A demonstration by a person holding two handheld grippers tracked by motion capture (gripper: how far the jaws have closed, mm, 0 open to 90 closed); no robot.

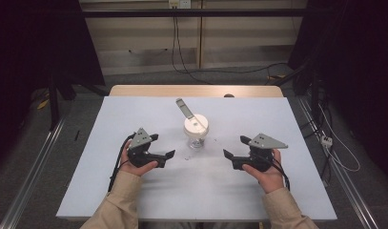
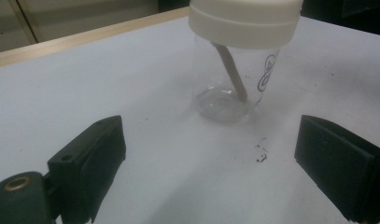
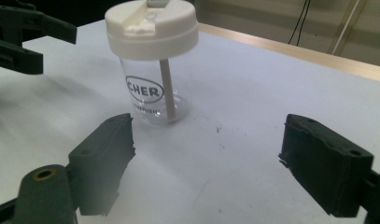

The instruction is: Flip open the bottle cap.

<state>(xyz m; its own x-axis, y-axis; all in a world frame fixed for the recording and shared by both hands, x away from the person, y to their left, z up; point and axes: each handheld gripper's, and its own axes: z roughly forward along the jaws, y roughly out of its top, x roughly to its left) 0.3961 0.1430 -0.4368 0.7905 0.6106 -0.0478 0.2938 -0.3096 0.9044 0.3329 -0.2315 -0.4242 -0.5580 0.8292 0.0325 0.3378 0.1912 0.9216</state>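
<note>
Cup (image 1: 196, 133) sits pretty much dead center on the white table (image 1: 110, 191), a clear plastic one with a chunky white lid (image 1: 196, 125) on top. A flat grey flap (image 1: 184, 108) sticks up out of the lid and leans toward 11 o'clock in the high view. Through the clear wall you can see a pale straw (image 3: 168, 91) running down at a slant to the bottom, plus some printed black lettering on the side.

Left gripper (image 1: 164, 146) is off at about 8 o'clock from the cup, right gripper (image 1: 233, 147) at about 4 o'clock, both near it but not touching. Each one points inward at the cup, so it sits between them. Both pairs of jaws are spread with only bare table in the gap; neither is pinching anything. In each gripper view the cup stands up at 12 o'clock beyond the jaw tips, clearly apart from them.

A few little dark specks (image 2: 261, 151) dot the table just beside the cup's base.
</note>
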